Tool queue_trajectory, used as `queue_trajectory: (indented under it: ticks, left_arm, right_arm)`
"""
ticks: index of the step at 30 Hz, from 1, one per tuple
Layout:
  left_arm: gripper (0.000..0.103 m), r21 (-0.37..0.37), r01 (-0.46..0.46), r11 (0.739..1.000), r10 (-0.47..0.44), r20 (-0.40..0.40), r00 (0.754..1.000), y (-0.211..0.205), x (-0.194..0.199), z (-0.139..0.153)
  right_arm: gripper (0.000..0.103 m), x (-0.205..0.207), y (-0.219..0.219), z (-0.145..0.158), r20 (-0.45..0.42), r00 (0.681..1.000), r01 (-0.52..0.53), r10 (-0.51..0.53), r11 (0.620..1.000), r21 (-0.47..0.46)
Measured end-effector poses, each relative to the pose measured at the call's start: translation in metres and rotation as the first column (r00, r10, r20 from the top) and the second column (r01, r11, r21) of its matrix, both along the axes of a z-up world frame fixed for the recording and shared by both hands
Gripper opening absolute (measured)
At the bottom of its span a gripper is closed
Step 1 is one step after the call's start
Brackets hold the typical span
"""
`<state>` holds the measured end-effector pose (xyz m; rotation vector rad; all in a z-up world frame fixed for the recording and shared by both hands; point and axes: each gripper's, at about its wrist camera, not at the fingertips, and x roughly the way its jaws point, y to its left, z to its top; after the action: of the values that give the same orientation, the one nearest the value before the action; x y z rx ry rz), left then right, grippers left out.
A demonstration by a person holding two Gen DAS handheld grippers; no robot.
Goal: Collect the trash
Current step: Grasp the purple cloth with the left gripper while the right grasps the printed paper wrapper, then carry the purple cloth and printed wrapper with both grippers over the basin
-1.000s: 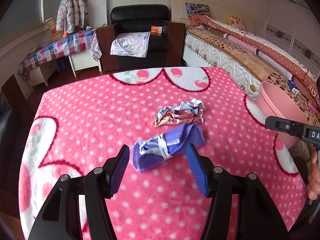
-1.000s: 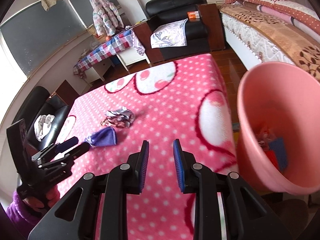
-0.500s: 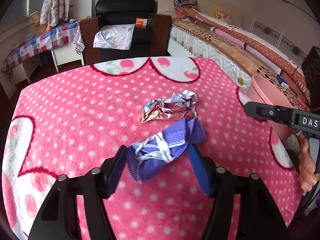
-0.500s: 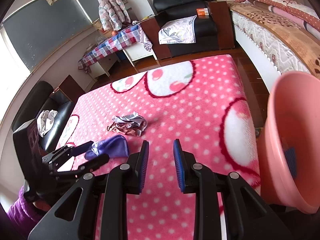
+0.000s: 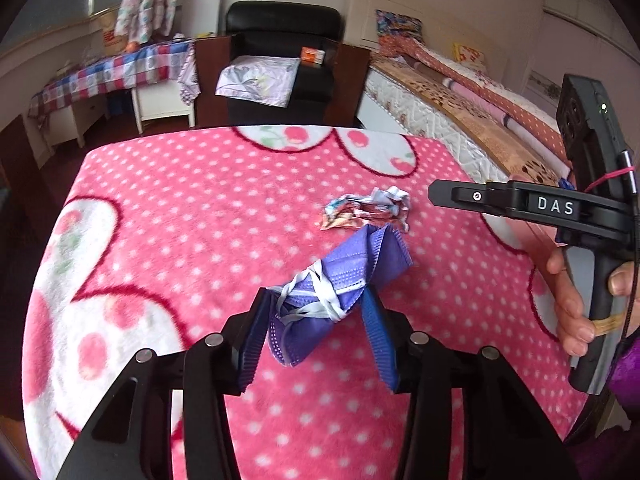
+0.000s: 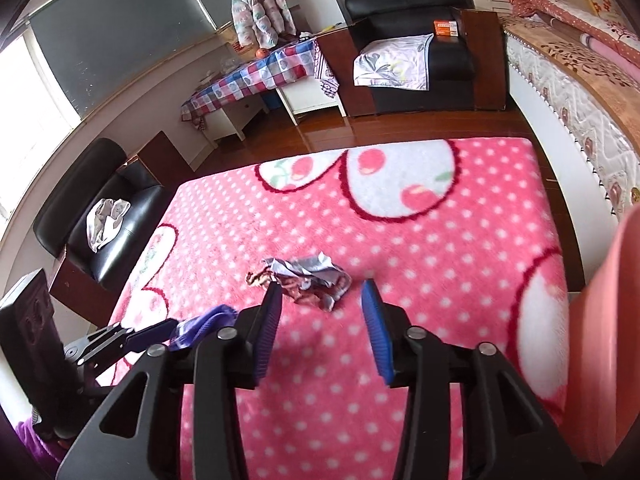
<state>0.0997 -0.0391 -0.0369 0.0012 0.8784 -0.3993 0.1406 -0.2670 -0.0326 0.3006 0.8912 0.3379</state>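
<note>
Purple face mask (image 5: 336, 292), rolled w/ white straps, pinched in left gripper (image 5: 316, 312), jaws just closing. Right gripper (image 6: 322, 316) just opening, unclenched before crumpled wrapper (image 6: 308, 282) on pink blanket (image 6: 440, 264). Pink bin (image 6: 604, 340) at right; contents unseen.

black claw (image 5: 316, 320) w/ blue ribbed pads, silver screws, purple sleeve (image 5: 628, 372)

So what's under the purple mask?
Under the purple mask is the pink dotted blanket. The shiny wrapper lies just beyond it. Anything directly beneath the mask is hidden.
</note>
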Motion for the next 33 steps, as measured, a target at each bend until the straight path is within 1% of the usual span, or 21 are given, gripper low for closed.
queue_trajectory:
  ticks: [5, 7, 10, 11, 13, 16, 20, 25, 30, 31, 32, 33]
  left_arm:
    - [0.046, -0.018, -0.073, 0.997, 0.072, -0.036, 0.997, 0.022, -0.005, -0.004]
    - [0.046, -0.023, -0.093, 0.995, 0.091, -0.050, 0.995, 0.028, -0.006, -0.006]
    - [0.046, -0.035, -0.106, 0.994, 0.104, -0.064, 0.993, 0.034, -0.008, -0.010]
    - [0.046, -0.038, -0.107, 0.994, 0.104, -0.064, 0.993, 0.034, -0.009, -0.009]
    - [0.046, -0.039, -0.106, 0.994, 0.104, -0.062, 0.993, 0.035, -0.009, -0.009]
    - [0.046, -0.039, -0.105, 0.994, 0.102, -0.062, 0.993, 0.034, -0.010, -0.009]
    - [0.046, -0.041, -0.106, 0.993, 0.104, -0.060, 0.993, 0.034, -0.012, -0.007]
    - [0.046, -0.038, -0.119, 0.992, 0.117, -0.060, 0.991, 0.037, -0.017, -0.005]
    - [0.046, -0.025, -0.127, 0.992, 0.125, -0.060, 0.990, 0.035, -0.022, -0.006]
    - [0.046, -0.019, -0.127, 0.992, 0.126, -0.059, 0.990, 0.034, -0.023, -0.007]
    - [0.046, -0.009, -0.129, 0.992, 0.128, -0.055, 0.990, 0.032, -0.024, -0.007]
    - [0.046, -0.003, -0.129, 0.992, 0.128, -0.052, 0.990, 0.031, -0.025, -0.007]
  right_arm:
    - [0.050, 0.022, 0.013, -0.005, 0.012, 0.999, -0.053, 0.053, 0.997, -0.049]
    - [0.050, 0.034, 0.014, -0.011, -0.006, 0.998, -0.062, 0.062, 0.997, -0.054]
    - [0.050, 0.048, 0.014, -0.025, -0.063, 0.996, -0.070, 0.070, 0.998, -0.006]
    - [0.050, 0.051, 0.014, -0.031, -0.093, 0.992, -0.082, 0.085, 0.996, 0.036]
    - [0.050, 0.050, 0.014, -0.034, -0.103, 0.990, -0.089, 0.096, 0.994, 0.068]
    - [0.050, 0.041, 0.020, -0.032, -0.104, 0.985, -0.127, 0.136, 0.988, 0.091]
    - [0.050, 0.027, 0.032, -0.030, -0.100, 0.980, -0.164, 0.171, 0.984, 0.069]
    - [0.050, 0.016, 0.041, -0.029, -0.087, 0.981, -0.172, 0.175, 0.984, 0.038]
    - [0.050, 0.004, 0.050, -0.030, -0.074, 0.979, -0.192, 0.189, 0.981, -0.032]
    - [0.048, 0.002, 0.051, -0.029, -0.070, 0.979, -0.195, 0.192, 0.979, -0.050]
    - [0.040, 0.000, 0.053, -0.029, -0.067, 0.978, -0.201, 0.196, 0.977, -0.073]
    - [0.037, -0.003, 0.055, -0.029, -0.066, 0.978, -0.204, 0.199, 0.975, -0.089]
